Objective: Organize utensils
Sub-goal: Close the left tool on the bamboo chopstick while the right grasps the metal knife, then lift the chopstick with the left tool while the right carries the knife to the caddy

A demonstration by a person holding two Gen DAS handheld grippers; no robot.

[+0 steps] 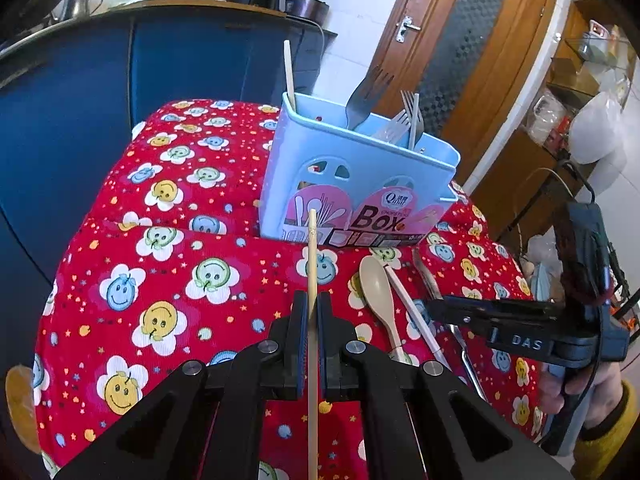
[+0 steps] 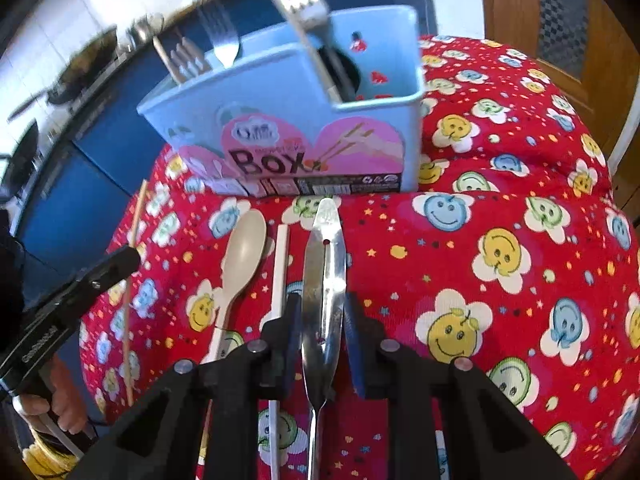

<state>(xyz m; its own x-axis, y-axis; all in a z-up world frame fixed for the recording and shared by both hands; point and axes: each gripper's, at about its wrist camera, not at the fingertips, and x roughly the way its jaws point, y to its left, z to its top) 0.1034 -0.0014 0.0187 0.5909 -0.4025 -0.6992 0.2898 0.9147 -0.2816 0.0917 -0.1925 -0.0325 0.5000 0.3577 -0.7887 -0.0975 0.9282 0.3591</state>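
My left gripper (image 1: 313, 300) is shut on a thin wooden chopstick (image 1: 312, 248), held above the red smiley-flower tablecloth (image 1: 168, 264) and pointing at the light blue utensil box (image 1: 352, 184). The box holds several forks (image 1: 366, 96) and one pale chopstick (image 1: 289, 76). In the right wrist view my right gripper (image 2: 322, 308) is low over the cloth. A shiny metal utensil (image 2: 325, 256) lies between its pads (image 2: 354, 344) with slim gaps, so it stands open. A beige spoon (image 2: 244, 248) and a white chopstick (image 2: 280, 268) lie just left of it.
The box (image 2: 280, 92) stands at the table's far side, in front of blue cabinets (image 1: 80, 100). A wooden door (image 1: 472, 60) and cluttered shelves (image 1: 580, 80) are at the right. Each view shows the other gripper with a hand (image 2: 60, 400) behind it.
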